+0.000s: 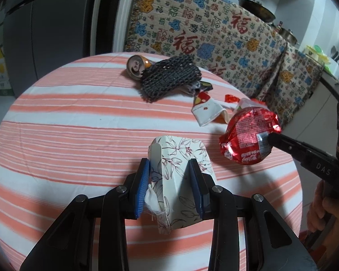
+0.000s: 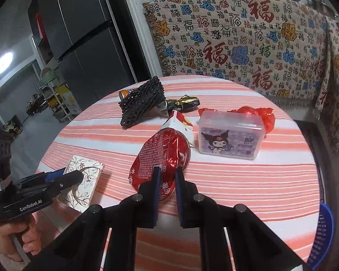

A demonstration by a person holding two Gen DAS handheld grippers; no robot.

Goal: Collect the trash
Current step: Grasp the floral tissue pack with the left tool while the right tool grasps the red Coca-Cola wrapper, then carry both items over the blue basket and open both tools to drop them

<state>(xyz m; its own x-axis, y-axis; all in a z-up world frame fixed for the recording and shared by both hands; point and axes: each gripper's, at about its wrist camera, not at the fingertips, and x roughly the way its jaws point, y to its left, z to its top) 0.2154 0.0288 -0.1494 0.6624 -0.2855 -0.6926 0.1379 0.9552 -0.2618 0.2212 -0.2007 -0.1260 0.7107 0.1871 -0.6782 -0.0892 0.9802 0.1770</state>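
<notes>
The left tool (image 1: 169,180) gripped a floral box (image 1: 180,169) above the surface (image 1: 79,124). The right tool (image 2: 167,180) pinched a red wrapper (image 2: 162,155); a can (image 1: 136,66) lay near the far edge.

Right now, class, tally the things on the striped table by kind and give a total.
Boxes: 2 (floral box, clear box)
Can: 1
Foam net: 1
Paper cup: 1
Wrappers: 2 (red foil wrapper, gold wrapper)
Red bag: 1
Total: 8
</notes>
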